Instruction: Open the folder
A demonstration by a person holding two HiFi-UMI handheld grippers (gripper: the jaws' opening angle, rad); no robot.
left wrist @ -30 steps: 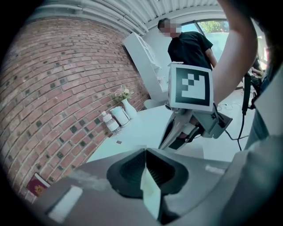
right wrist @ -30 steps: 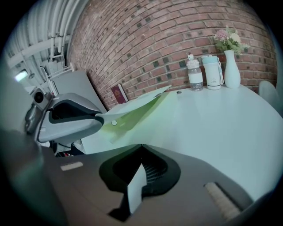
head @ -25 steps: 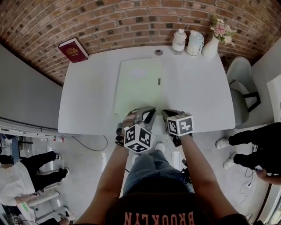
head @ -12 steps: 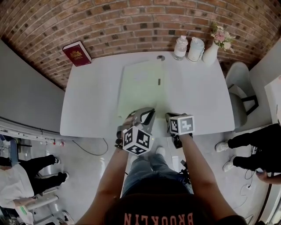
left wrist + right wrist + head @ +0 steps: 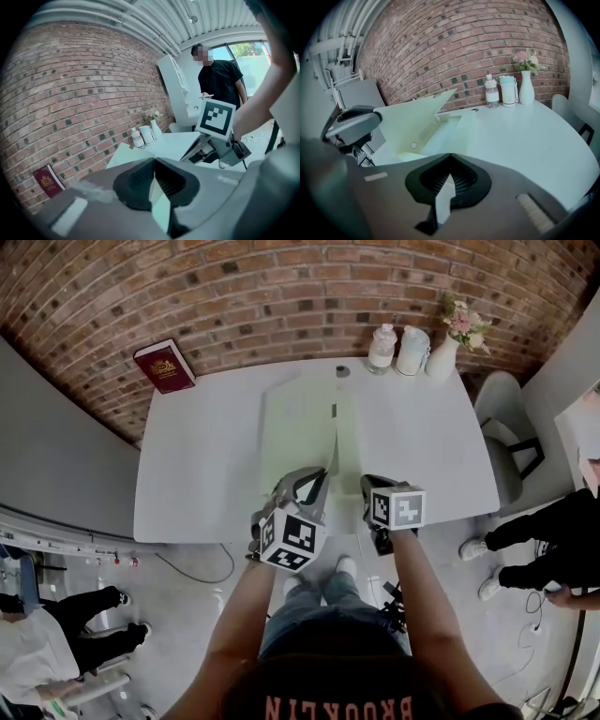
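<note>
**State.** The left tongs are pressing together on the edge of the cover, which is standing tilted up off the folder. The right tongs are pinching a pale sheet edge, apparently the lower leaf. The folder is lying partly open on the counter, directly ahead of both tongs.

**Procedure (judgement).** The right tongs should be pinning the lower leaf down. Meanwhile the left tongs should be carrying the cover up and over toward their own side, in an arc about the spine. The thin sheet should not be twisting.

**Surroundings.**
- A book is resting far ahead-left of the left tongs. It is on the side toward which the cover is likely to fall, but well apart.
- A bottle, a jug and a vase are standing ahead of the right tongs, beyond the folder.
- Nothing is standing in the way.
</note>
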